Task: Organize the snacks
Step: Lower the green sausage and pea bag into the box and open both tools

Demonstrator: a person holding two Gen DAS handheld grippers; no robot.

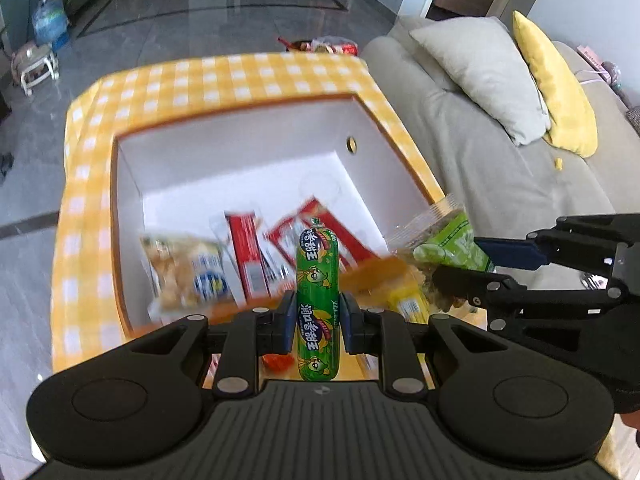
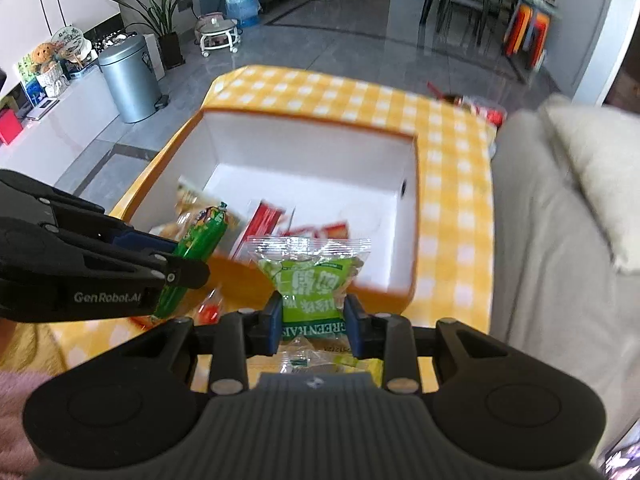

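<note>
Left gripper (image 1: 317,322) pinching a green corn sausage (image 1: 317,300) around its middle, stick pointing forward along the fingers, far tip out over the near rim of the white box (image 1: 240,148). Right gripper (image 2: 313,326) clamped on a green raisin packet (image 2: 310,280), crimped clear top edge of the packet pointing toward the box. Both held at the near edge of the box, side by side, close but apart. Inside the box: red-and-white packets (image 1: 248,256) and a pale snack bag (image 1: 188,270), lying flat on the bottom, blurred. Box on a table (image 2: 452,184) with a yellow checked cloth. Small red candy (image 2: 210,310) on the cloth below the left gripper. Grey sofa (image 1: 500,168) just beside the table, with a grey pillow (image 1: 480,72) and a yellow pillow (image 1: 556,88).
</note>
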